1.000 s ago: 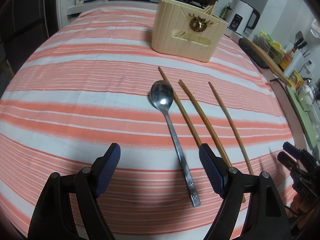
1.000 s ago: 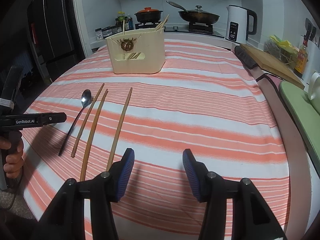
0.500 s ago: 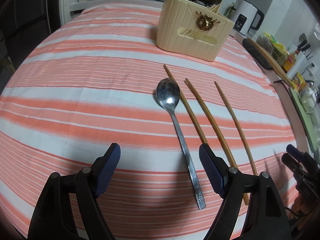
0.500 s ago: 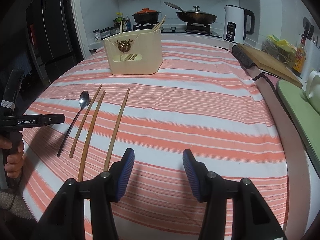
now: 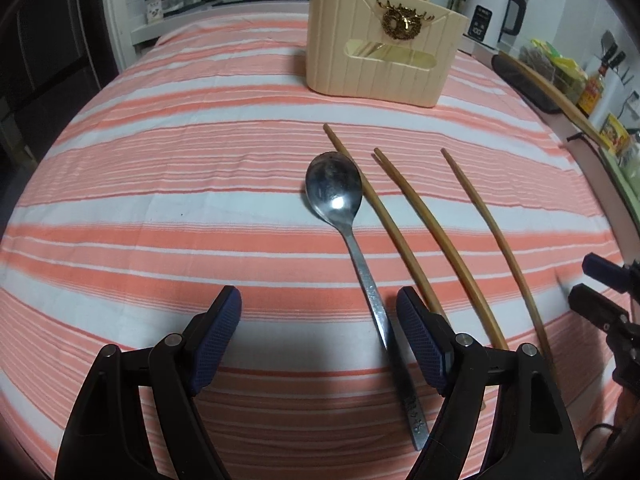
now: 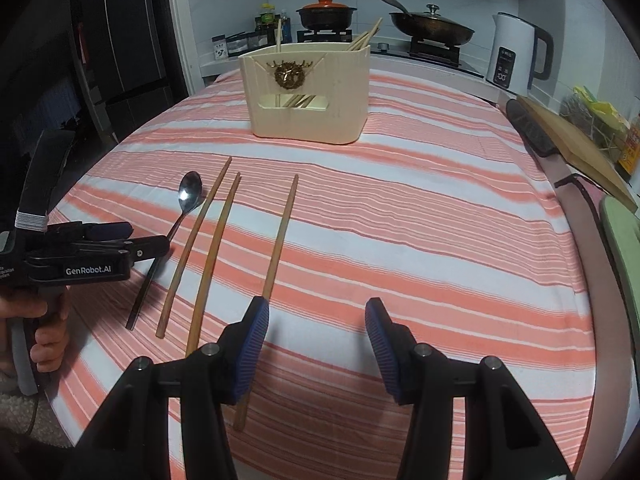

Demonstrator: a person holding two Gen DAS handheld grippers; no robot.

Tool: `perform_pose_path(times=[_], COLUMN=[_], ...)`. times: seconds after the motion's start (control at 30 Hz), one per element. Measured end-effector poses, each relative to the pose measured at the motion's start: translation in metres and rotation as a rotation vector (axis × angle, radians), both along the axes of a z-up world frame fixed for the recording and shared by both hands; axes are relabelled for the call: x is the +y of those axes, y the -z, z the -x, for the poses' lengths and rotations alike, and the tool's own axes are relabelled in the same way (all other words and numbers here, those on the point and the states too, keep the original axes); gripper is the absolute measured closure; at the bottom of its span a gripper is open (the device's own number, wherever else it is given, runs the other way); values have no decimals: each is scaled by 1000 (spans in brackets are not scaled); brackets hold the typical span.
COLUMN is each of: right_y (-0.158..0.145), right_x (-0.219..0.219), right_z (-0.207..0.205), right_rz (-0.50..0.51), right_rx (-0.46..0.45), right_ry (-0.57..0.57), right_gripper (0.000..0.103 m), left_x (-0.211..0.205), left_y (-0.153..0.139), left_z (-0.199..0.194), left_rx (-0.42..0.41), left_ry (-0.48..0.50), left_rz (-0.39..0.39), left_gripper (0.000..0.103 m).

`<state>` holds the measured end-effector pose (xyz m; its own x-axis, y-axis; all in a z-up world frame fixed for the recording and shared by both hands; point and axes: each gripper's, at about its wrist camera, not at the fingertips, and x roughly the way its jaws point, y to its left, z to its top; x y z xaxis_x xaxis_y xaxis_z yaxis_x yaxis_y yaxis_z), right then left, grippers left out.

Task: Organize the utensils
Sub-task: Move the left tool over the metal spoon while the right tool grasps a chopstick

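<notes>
A steel spoon lies on the striped tablecloth, with three wooden chopsticks side by side to its right. My left gripper hovers over the spoon's handle. Its jaws are closing; the handle runs between them close to the right pad, untouched. My right gripper is open and holds nothing; the rightmost chopstick passes under its left finger. Behind stands a cream utensil holder with chopsticks in it. A hand holds the left gripper in the right wrist view.
A white kettle, a wooden cutting board and condiments line the counter at the right. A pot and a lidded pan sit on the stove behind. The table's near edge is just below both grippers.
My left gripper has moved forward and down over the spoon handle, its jaws slightly narrower. The right gripper has shifted left, so the rightmost chopstick now runs under its left finger.
</notes>
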<state>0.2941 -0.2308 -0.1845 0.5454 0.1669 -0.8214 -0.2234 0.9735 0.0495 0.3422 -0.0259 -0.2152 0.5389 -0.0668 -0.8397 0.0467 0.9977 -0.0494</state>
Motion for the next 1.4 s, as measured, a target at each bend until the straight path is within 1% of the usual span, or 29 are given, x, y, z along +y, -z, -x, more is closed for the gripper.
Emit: perform_pose_path(times=[0.03, 0.07, 0.17, 0.2, 0.23, 0.3, 0.33, 0.37, 0.4, 0.43, 0.47, 0.53, 0.67, 0.77, 0.87, 0.93, 0.97, 1.0, 1.03, 1.07, 1.1, 1.13, 1.23, 1.37, 1.4], right_y=[2, 3, 9, 12, 15, 21, 25, 28, 28, 28, 28, 28, 27, 27, 27, 24, 23, 22, 21, 20, 19, 18, 21, 29, 29], right_x=[3, 7, 18, 22, 25, 31, 34, 37, 39, 40, 39, 34, 14, -8, -25, -32, -33, -33, -34, -35, -36, -36, -36, -34, -34], right_z=[-4, -7, -16, -19, -22, -26, -28, -29, -29, -29, -29, -29, -25, -22, -21, -20, -20, -20, -20, -20, -21, -21, -23, -30, -31], right_rz=[-6, -16, -30, -25, -19, -5, 2, 14, 37, 54, 56, 55, 82, 122, 133, 129, 126, 121, 111, 99, 88, 81, 64, 72, 74], right_rx=[10, 20, 51, 59, 69, 91, 103, 114, 99, 96, 98, 100, 97, 94, 102, 103, 100, 97, 95, 93, 92, 93, 113, 144, 139], right_ry=[-6, -14, -37, -42, -48, -56, -61, -66, -64, -63, -58, -34, 25, 94, 129, 130, 127, 125, 121, 119, 119, 119, 109, 89, 87], right_gripper=[52, 52, 55, 58, 61, 64, 67, 71, 78, 89, 95, 96, 97, 96, 96, 96, 96, 93, 81, 75, 66, 65, 65, 65, 65], left_x=[-1, -3, -3, -2, -1, 1, 2, 3, 5, 6, 8, 14, 30, 46, 62, 69, 72, 76, 79, 83, 86, 88, 88, 82, 81], left_y=[0, 0, 0, -1, -1, -2, -2, -2, -2, -2, -2, -2, -3, -3, -3, -4, -5, -5, -6, -6, -5, -5, -4, -1, 0], left_z=[0, 1, 2, 2, 3, 4, 4, 5, 5, 4, 4, 3, 3, 2, -1, -4, -4, -5, -5, -6, -7, -9, -13, -20, -21], left_rx=[-6, -13, -25, -28, -31, -36, -39, -43, -45, -46, -47, -48, -47, -49, -38, -32, -30, -27, -28, -26, -17, -8, 2, 12, 13], left_ry=[6, 14, 30, 33, 36, 41, 43, 44, 44, 40, 35, 20, -25, -64, -89, -82, -80, -77, -80, -82, -78, -72, -55, -31, -28], left_rz=[-16, -29, -36, -37, -39, -43, -45, -49, -52, -53, -47, -38, -29, -37, -12, 15, 31, 48, 62, 68, 70, 70, 47, -1, -13], left_gripper=[28, 33, 46, 52, 55, 68, 73, 82, 91, 94, 93, 94, 96, 96, 95, 91, 74, 49, 40, 35, 35, 35, 34, 31, 31])
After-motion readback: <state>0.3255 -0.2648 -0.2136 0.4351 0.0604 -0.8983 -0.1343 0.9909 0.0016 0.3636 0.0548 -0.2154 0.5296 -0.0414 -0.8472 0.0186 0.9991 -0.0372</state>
